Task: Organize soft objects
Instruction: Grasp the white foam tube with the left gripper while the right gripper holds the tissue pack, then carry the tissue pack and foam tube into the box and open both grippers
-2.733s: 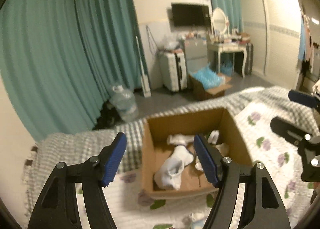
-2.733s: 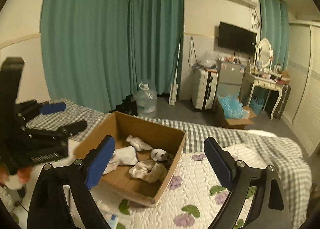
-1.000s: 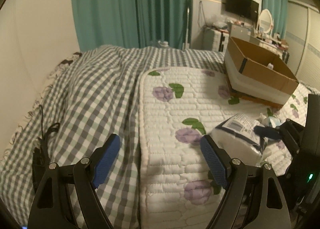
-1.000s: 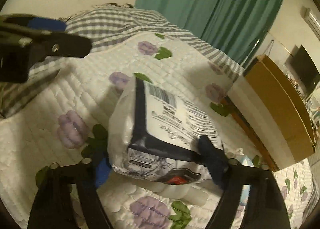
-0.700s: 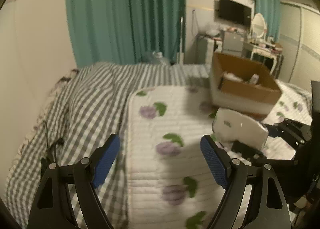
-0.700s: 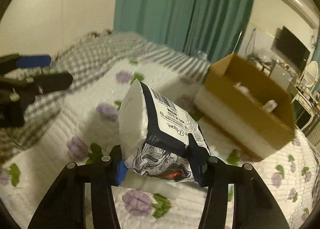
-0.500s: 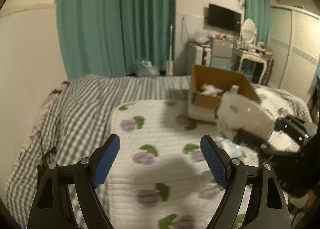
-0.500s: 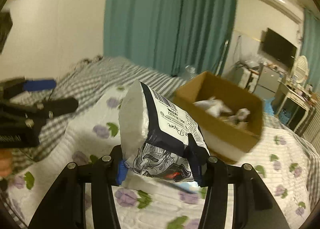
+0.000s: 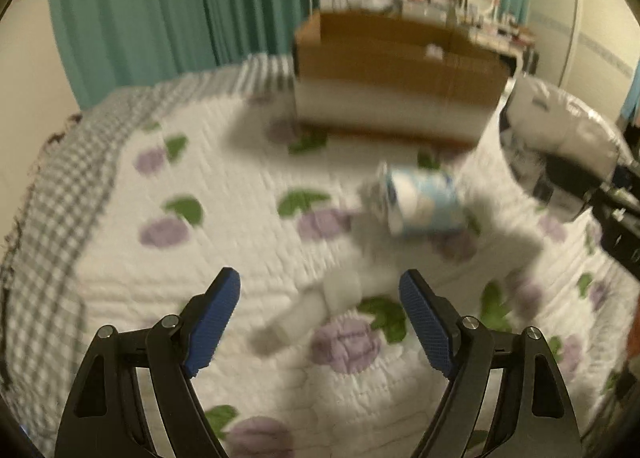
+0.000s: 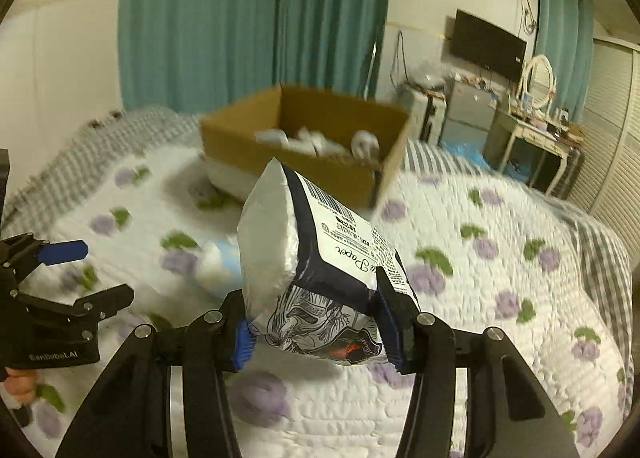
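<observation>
My right gripper (image 10: 316, 328) is shut on a white and dark tissue pack (image 10: 316, 258) and holds it in the air in front of a cardboard box (image 10: 304, 138) with several white soft things in it. The pack also shows at the right edge of the left wrist view (image 9: 568, 130). My left gripper (image 9: 320, 322) is open and empty, low over the quilt. A white sock (image 9: 316, 310) lies just beyond its fingers. A blue and white tissue pack (image 9: 420, 202) lies further on, before the box (image 9: 396, 74).
The bed has a white quilt with purple flowers (image 10: 480, 242) over a grey checked blanket (image 9: 52, 186). Teal curtains (image 10: 248, 18) hang behind. A dresser with a mirror (image 10: 536, 114) and a TV (image 10: 488, 44) stand at the far wall.
My right gripper has lifted the tissue pack off the quilt and carried it toward the box. My left gripper has dropped low and swung toward the sock and the blue pack.
</observation>
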`<act>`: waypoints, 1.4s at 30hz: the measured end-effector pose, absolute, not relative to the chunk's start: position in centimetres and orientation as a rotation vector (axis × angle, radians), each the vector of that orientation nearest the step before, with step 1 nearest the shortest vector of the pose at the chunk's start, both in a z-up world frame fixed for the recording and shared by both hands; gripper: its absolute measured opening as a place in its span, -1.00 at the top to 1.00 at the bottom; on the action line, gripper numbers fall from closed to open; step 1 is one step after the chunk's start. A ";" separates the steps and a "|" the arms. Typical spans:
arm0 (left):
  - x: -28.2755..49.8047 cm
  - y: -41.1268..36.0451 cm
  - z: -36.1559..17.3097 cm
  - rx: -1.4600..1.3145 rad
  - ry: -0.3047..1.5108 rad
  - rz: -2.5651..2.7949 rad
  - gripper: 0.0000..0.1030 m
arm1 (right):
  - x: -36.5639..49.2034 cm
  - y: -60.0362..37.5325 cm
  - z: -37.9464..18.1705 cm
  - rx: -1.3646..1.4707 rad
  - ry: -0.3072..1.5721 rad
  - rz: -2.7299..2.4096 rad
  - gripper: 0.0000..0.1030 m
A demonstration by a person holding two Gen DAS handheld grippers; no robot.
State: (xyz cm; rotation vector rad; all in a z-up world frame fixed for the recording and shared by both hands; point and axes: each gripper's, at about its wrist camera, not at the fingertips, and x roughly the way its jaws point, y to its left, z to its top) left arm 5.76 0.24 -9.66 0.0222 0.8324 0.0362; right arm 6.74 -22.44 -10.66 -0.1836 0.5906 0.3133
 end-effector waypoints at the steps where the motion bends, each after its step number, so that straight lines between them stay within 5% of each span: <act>1: 6.1 -0.1 -10.9 0.029 0.855 0.039 -0.59 | 7.0 -22.5 -11.3 -0.187 0.607 0.312 0.03; 9: 7.8 -1.0 -15.4 0.060 0.930 0.035 -0.57 | 8.4 -22.8 -13.9 -0.202 0.649 0.314 0.03; 13: 8.0 -1.1 -15.8 0.056 0.929 -0.003 0.04 | 8.6 -22.7 -14.1 -0.195 0.656 0.316 0.02; 21: 6.4 -2.2 -14.9 0.094 0.901 -0.060 0.43 | 8.3 -23.0 -13.8 -0.180 0.654 0.316 0.02; 42: 5.7 -3.6 -5.3 0.091 0.744 -0.093 0.44 | 4.7 -24.9 -4.5 -0.071 0.459 0.375 0.03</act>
